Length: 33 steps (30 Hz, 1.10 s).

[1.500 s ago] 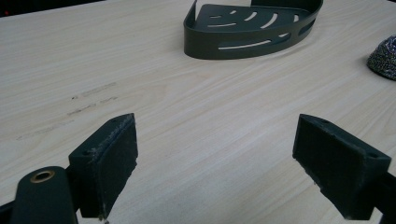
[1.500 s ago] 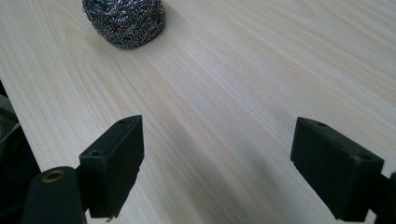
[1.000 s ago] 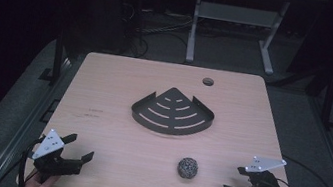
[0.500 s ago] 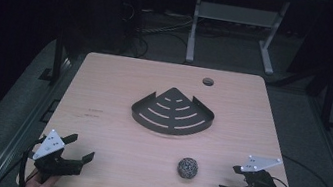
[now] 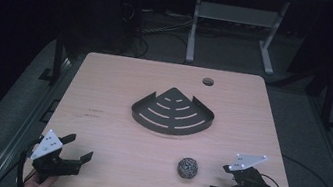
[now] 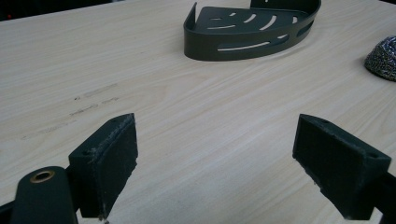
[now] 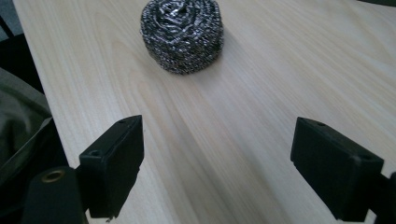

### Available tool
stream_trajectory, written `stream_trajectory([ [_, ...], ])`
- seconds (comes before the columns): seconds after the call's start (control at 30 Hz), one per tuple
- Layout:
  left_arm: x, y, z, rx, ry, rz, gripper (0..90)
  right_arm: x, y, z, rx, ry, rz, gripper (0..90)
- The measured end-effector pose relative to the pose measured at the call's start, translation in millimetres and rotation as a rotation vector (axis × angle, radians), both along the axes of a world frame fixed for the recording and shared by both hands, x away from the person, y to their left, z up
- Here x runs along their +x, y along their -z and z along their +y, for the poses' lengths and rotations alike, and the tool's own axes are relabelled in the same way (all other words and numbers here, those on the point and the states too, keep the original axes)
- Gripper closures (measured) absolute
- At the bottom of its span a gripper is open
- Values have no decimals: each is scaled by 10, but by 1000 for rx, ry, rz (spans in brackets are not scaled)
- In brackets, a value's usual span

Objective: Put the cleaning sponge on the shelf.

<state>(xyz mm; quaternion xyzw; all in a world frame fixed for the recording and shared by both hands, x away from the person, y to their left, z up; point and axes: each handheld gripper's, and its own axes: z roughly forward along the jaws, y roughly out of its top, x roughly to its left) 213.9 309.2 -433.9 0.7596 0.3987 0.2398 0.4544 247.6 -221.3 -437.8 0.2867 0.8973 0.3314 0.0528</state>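
**A:** Dark room, pale wood table (image 5: 112, 135) with barely anything on it. Steel wool scrubber (image 5: 188, 168) sits near the front edge, well apart from the black corner caddy (image 5: 173, 114) in the middle. What step do you reckon this is?

**B:** Looks like the approach to me. The right gripper (image 5: 223, 183) is near the scrubber and pointed at it, jaws spread wide, nothing between them, not touching it. In the right gripper view the scrubber (image 7: 182, 35) is dead ahead, a bit left of centre.

**A:** And the left gripper (image 5: 76, 152)?

**B:** Parked at the front left corner, jaws also wide open and empty, caddy (image 6: 250, 30) far off. Next move, I'd guess: slide the right one forward so the scrubber sits between the jaws, then close gently since it'll squish.
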Motion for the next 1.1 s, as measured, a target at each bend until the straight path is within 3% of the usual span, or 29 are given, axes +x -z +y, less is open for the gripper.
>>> stream_trajectory([
  [0.2, 0, -2, -18, 4, 5, -1, 133, -4, -16, 114, -4, -31, -15, 168],
  [1.1, 11, -13, -50, 1, 18, 0, 133, 122, -59, 483, -44, -112, -9, 167],
])
